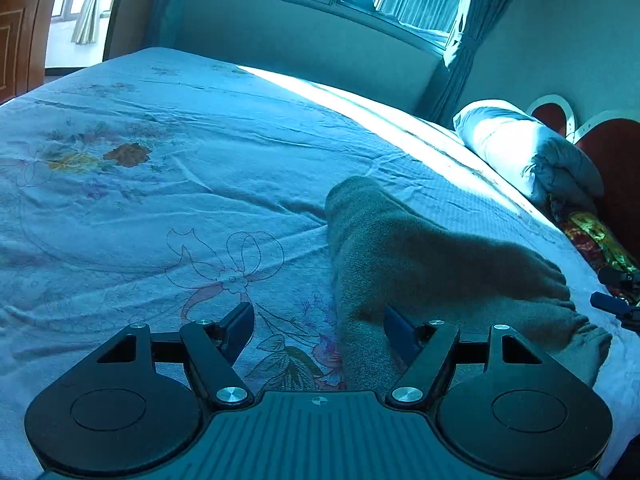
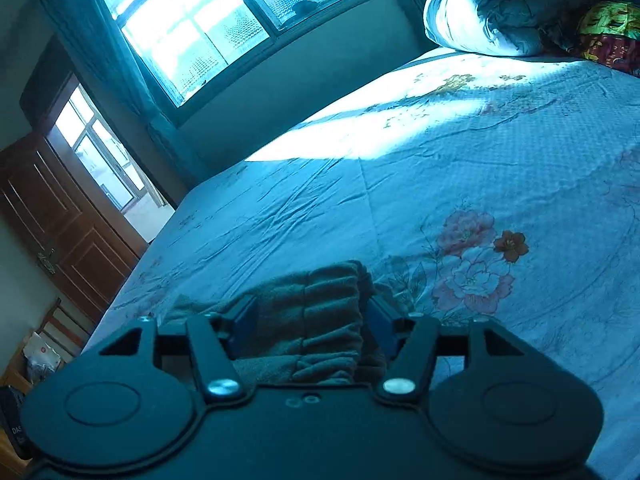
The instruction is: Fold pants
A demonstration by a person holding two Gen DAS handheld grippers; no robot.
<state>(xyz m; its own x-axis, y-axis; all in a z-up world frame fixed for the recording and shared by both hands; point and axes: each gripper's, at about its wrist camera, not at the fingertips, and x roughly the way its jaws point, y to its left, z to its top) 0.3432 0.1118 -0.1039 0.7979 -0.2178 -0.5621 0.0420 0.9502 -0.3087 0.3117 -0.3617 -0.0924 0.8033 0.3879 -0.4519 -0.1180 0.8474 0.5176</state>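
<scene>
Left wrist view first: the left gripper (image 1: 318, 320) hangs low over the pale blue floral bedsheet (image 1: 160, 184), its 2 jaws spread wide with nothing pinched between them. The grey-brown fleecy pants (image 1: 420, 256) lie bunched on the sheet, running from mid-bed down toward the right finger (image 1: 400, 332), whose tip sits against the fabric (whether it presses in, I cannot tell). Far right, past the gathered cuff end, the dark tips of the right gripper (image 1: 614, 300) poke in. Beyond, a white-and-grey rolled quilt (image 1: 520, 144) rests by the red headboard (image 1: 612, 152).

Over to the right wrist view: the right gripper (image 2: 310, 320) also stands wide open, both blue pads flanking the pants' ribbed gathered band (image 2: 316, 304) without closing on it. A brown wooden door (image 2: 60, 220) stands left, below the bright window (image 2: 192, 20).
</scene>
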